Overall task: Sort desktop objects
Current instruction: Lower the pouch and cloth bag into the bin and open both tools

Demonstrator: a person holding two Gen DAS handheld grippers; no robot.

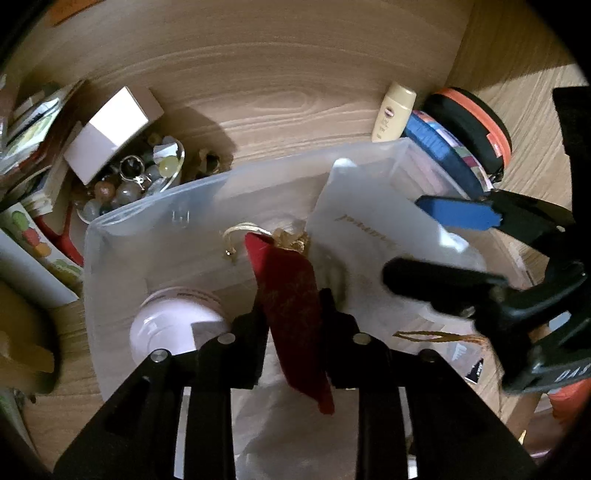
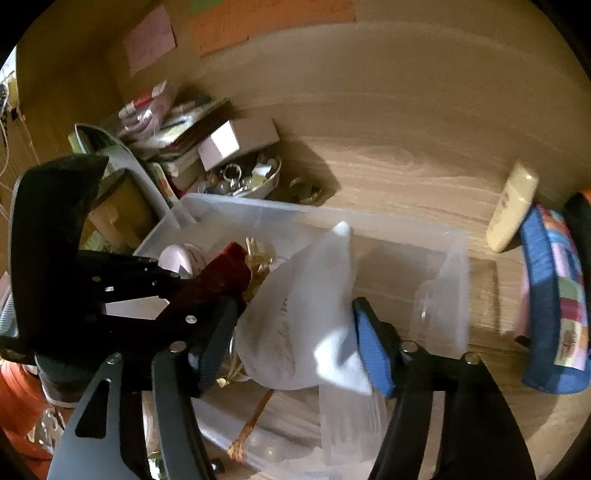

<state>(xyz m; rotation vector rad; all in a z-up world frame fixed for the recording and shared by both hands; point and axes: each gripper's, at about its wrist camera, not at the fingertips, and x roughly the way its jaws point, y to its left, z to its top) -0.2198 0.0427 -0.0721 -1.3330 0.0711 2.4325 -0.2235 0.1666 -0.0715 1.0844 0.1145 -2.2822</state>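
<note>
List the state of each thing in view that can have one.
Left tool: shut on red pouch.
Red pouch: gripped, above the bin.
Right tool: around the frosted bag; grip unclear.
Frosted bag: upright over the bin.
Clear bin: open, no lid.
Cream bottle: capped, standing.

The lower part of the red velvet pouch (image 1: 291, 306) is hidden between the left gripper's (image 1: 293, 314) black fingers, and in the right wrist view the same pouch (image 2: 218, 273) is half covered by that gripper, so its full shape cannot be told. The gold lettering on the frosted bag (image 1: 369, 236) is blurred and unreadable, and the bag (image 2: 303, 314) hides much of the clear plastic bin's (image 2: 443, 266) floor, while motion blur smears its lower corner. The patchwork pouch (image 2: 554, 306) and the black-and-orange case (image 1: 476, 125) are partly cut off or overlapped, the sticky notes (image 2: 236, 29) on the back wall are too blurred to read, and the stack of books (image 1: 33, 147) runs off the left edge.
</note>
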